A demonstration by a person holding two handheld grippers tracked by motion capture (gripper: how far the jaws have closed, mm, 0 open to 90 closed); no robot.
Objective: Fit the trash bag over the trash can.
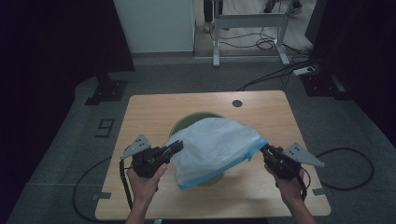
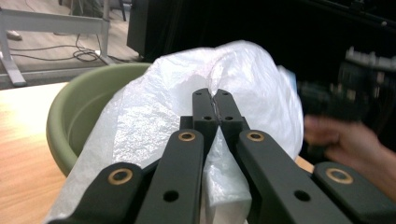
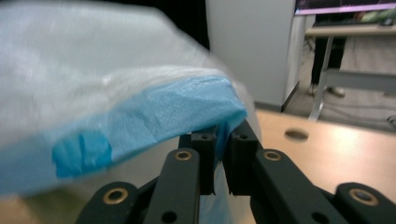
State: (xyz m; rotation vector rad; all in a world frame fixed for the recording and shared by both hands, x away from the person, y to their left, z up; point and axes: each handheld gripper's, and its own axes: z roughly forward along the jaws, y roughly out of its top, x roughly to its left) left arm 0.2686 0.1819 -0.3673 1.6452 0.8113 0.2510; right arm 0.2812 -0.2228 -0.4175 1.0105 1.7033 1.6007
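Observation:
A white plastic bag with a blue hem is stretched between both grippers above a green bowl on the wooden table. My left gripper is shut on the bag's left edge. In the left gripper view its jaws pinch the white film, with the bowl's rim just behind. My right gripper holds the bag's right corner. In the right gripper view its jaws stand close together on the blue hem. Most of the bowl is hidden by the bag.
A round dark hole lies near the table's far edge. Beyond the table stand a white cabinet and a metal desk frame, with cables across the floor. The person's other hand is blurred in the left gripper view.

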